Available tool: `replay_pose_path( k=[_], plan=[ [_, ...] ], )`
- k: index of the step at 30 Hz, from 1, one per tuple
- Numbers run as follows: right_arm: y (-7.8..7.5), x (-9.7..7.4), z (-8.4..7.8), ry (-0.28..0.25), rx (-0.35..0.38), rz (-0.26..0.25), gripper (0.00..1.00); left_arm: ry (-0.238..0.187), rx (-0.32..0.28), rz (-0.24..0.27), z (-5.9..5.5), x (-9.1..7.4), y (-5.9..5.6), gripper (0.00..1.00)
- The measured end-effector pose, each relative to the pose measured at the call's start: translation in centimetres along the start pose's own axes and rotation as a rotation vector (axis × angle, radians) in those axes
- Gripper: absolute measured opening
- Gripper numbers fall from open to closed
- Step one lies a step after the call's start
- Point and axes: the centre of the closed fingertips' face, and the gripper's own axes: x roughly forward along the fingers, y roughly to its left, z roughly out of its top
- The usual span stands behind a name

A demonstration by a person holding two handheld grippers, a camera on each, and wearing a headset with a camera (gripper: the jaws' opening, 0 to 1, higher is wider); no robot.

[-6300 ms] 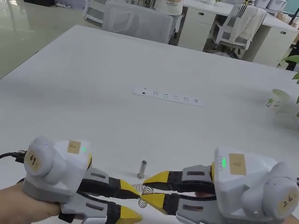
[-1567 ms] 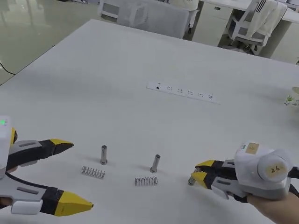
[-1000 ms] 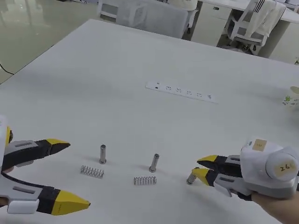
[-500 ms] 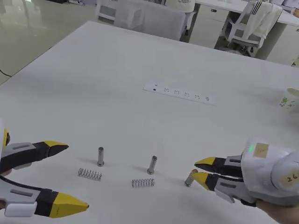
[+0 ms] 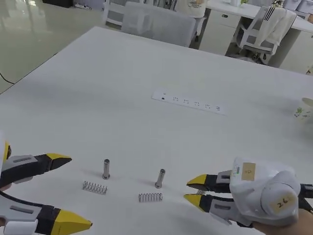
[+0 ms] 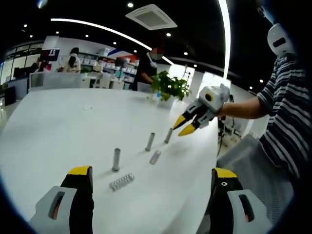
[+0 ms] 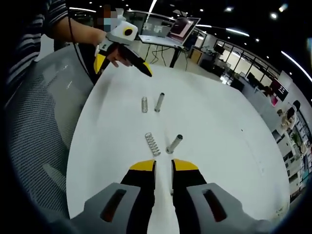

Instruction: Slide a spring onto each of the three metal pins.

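Two bare metal pins (image 5: 106, 168) (image 5: 160, 177) stand upright on the white table (image 5: 146, 73). A loose spring (image 5: 95, 187) lies in front of the left pin, and another spring (image 5: 150, 197) lies in front of the middle one. The third pin (image 6: 168, 135) stands right at the tips of my right gripper (image 5: 194, 190), whose jaws sit a little apart with that pin mostly hidden between them. I cannot tell whether the jaws touch it. My left gripper (image 5: 66, 192) is wide open at the near left, holding nothing. The right gripper view shows both loose springs (image 7: 152, 144) (image 7: 144, 104) and two pins (image 7: 174, 144) (image 7: 159, 102).
A white power strip (image 5: 188, 103) lies across the middle of the table. A paper cup (image 5: 304, 106) sits at the far right edge. Office chairs (image 5: 156, 22) and desks stand beyond the far edge. A potted plant (image 6: 168, 87) shows in the left gripper view.
My right gripper has slid left, so its tips now reach around and past the third pin. Its jaws, shut at first, now stand apart. The left gripper has barely moved.
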Motion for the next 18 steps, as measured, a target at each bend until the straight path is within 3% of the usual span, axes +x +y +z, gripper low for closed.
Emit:
replay_pose_path(
  k=[18],
  plan=[
    [2.3, 3.3, 1.5, 0.027, -0.103, 0.108, 0.1, 0.008, 0.002, -0.002, -0.2, 0.0, -0.3, 0.98]
  ],
)
